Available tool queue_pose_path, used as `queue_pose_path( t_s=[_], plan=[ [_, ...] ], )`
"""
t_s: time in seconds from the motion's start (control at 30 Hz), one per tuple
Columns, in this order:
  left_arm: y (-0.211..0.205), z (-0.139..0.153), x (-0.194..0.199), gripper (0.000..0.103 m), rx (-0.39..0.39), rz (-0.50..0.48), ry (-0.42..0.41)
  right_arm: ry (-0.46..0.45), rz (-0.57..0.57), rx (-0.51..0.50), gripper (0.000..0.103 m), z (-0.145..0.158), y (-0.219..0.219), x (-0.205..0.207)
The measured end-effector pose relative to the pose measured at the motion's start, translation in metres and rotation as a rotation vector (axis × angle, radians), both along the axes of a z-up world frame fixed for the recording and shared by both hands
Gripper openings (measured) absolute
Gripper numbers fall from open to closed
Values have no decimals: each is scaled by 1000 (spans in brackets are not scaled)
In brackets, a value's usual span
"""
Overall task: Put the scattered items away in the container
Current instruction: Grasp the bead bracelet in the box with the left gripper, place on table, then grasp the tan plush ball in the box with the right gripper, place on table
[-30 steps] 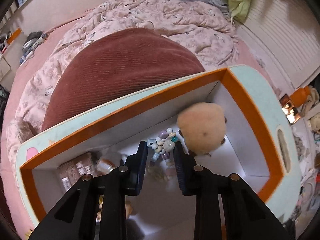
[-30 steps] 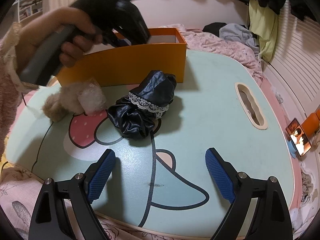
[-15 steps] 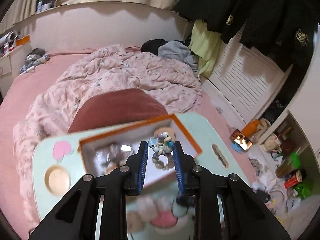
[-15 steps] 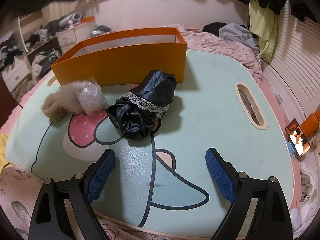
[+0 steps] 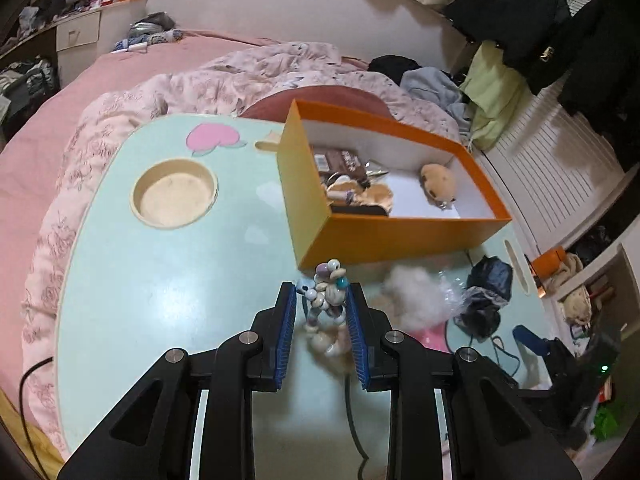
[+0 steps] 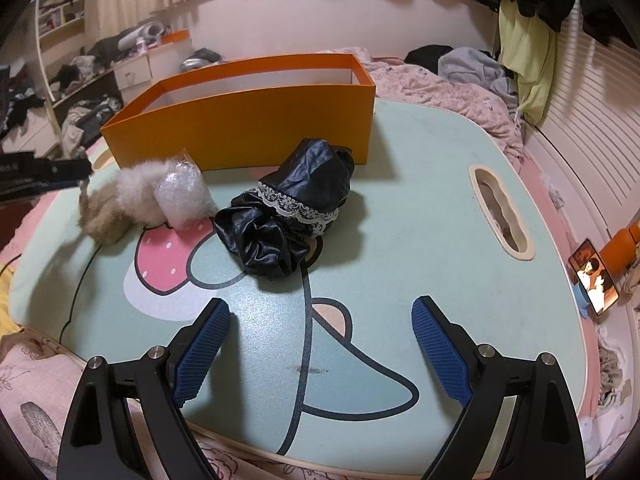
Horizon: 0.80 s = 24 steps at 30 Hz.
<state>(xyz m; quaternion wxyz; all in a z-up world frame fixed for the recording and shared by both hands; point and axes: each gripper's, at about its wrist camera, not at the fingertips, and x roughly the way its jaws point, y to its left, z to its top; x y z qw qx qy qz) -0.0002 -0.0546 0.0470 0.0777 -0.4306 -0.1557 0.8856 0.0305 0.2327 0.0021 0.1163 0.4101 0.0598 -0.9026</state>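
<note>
My left gripper [image 5: 322, 294] is shut on a bead-and-shell bracelet [image 5: 325, 294] and holds it above the mint table, in front of the orange box [image 5: 384, 236]. The box holds snack packets, a tan plush and other small items. A fluffy beige pom-pom [image 6: 120, 200] with a clear plastic bag [image 6: 182, 196] and a black lace-trimmed satin cap [image 6: 292, 208] lie on the table in front of the box. My right gripper [image 6: 320, 340] is open and empty above the near table edge, short of the black cap.
The mint table [image 6: 420, 220] has a round cup recess [image 5: 174, 192] at the left and a handle slot [image 6: 502, 212] at the right. Pink bedding surrounds it. A phone [image 6: 594, 278] lies beyond the right edge.
My left gripper, with the bracelet in it, has pulled up and back from over the box interior to in front of the box. The right gripper has not moved.
</note>
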Motion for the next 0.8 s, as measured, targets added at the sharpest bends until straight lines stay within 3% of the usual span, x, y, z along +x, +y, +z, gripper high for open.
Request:
queue_pose_path(
  t_s=[0.13,0.27,0.5,0.57,0.67,0.73,0.8],
  plan=[
    [-1,-12,0,30,35,4,5,0,0,0,93,0,0,0],
    [-1,-17,5,44,85,-3,33,0,-1,0,93,0,1,0],
    [-2,-15,13,44,107,-7,114,16,-9,-25,92,11,7,-2],
    [-3,-19,13,45,136,-13,114,81,-17,-28,84,31,10,-4],
    [-9,-28,11,54,204,-13,106,192,-14,-52,84,76,7,-16],
    [-12,-33,13,55,242,-5,110,227,-7,-57,83,102,2,-34],
    [-15,-35,16,55,272,-1,126,230,20,-66,74,124,-9,-64]
  ],
)
